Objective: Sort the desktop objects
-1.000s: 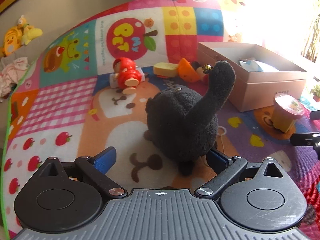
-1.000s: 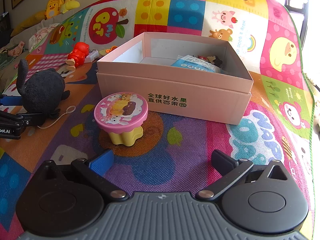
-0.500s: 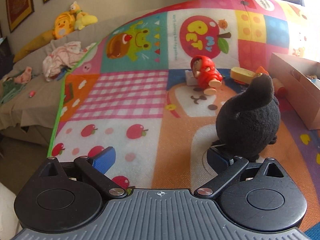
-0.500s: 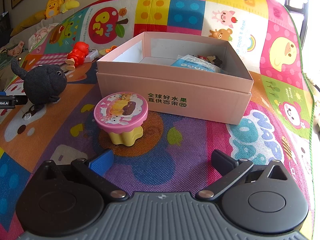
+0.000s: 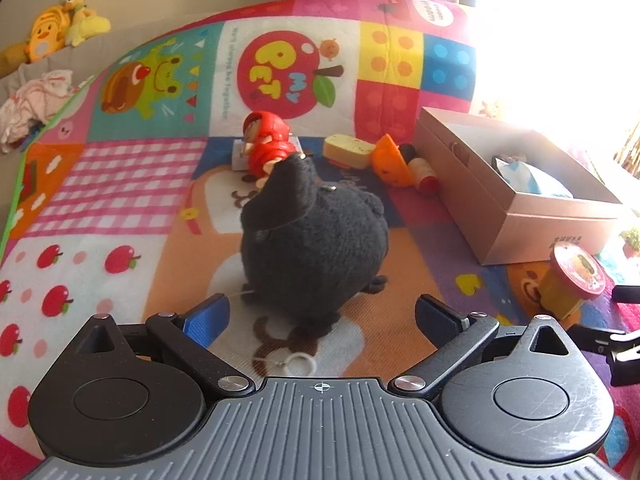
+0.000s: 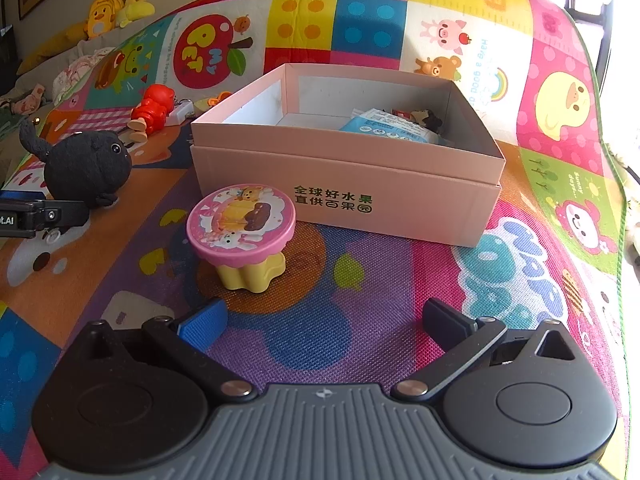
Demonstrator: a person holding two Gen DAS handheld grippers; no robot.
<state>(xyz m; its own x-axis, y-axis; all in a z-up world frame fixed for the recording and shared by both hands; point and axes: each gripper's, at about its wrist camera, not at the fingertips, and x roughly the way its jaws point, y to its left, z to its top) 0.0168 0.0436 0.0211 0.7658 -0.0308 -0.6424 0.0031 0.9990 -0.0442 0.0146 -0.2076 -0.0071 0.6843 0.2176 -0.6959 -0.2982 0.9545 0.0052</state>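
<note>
On the mat: play mat (image 6: 360,320), patchwork print, under everything.
Box: pink box (image 6: 392,196), open-topped, the landmark.
Plush: black plush (image 5: 316,240) left of the box, well apart, upright on the mat.
Left gripper (image 5: 322,316): low, level, fingers spread wide just behind the plush, not touching.
Right gripper (image 6: 322,320): level, wide apart, empty, before the box.
Small toy: pink-topped toy (image 6: 242,232) just before the box.

Each tool (image 5: 322,316) has black linkage arms, silver screws, a ribbed grey base.
</note>
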